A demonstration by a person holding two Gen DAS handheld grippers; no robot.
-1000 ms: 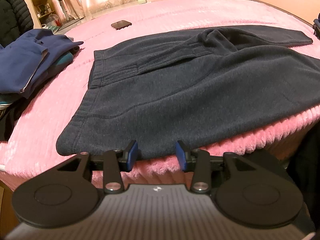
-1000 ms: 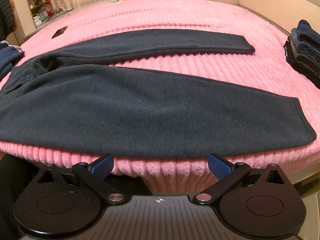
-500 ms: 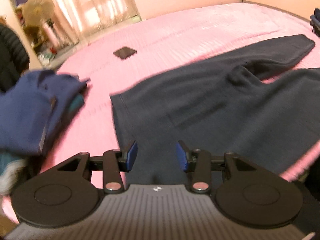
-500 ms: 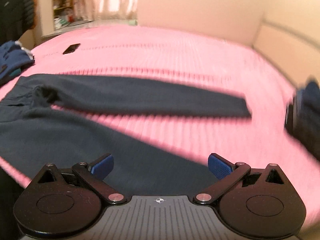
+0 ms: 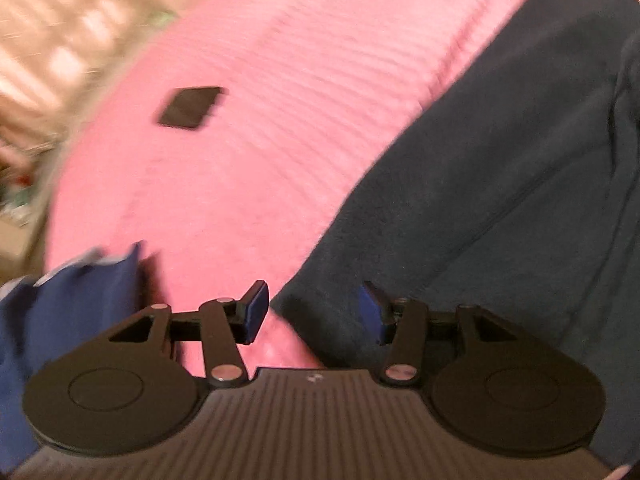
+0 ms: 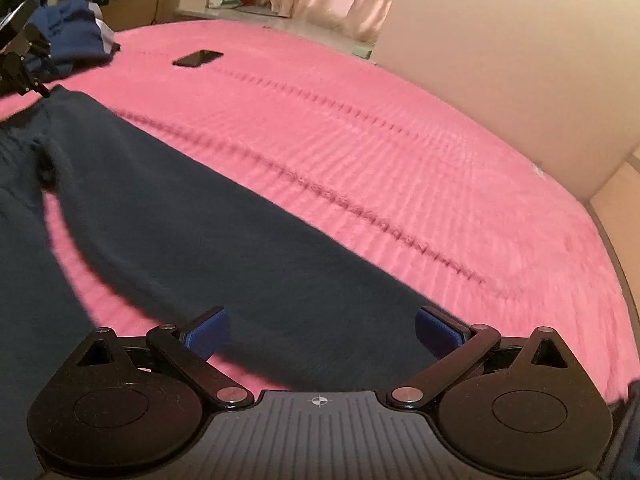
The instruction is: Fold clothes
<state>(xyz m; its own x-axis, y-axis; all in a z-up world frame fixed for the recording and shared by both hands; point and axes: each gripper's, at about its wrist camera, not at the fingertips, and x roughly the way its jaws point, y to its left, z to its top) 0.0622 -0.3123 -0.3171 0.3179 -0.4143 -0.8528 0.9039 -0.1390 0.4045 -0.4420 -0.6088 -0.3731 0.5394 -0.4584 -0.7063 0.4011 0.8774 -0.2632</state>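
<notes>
Only right view: pants (image 6: 224, 240) leg end.

A pink ribbed bedspread (image 6: 400, 168) covered the bed, with dark navy trousers (image 6: 208, 248) spread flat across its 7 o'clock side. A black phone (image 6: 198, 58) lay apart from them toward 11 o'clock, and a heap of blue clothes (image 6: 72, 40) sat at the 10 o'clock edge.
</notes>
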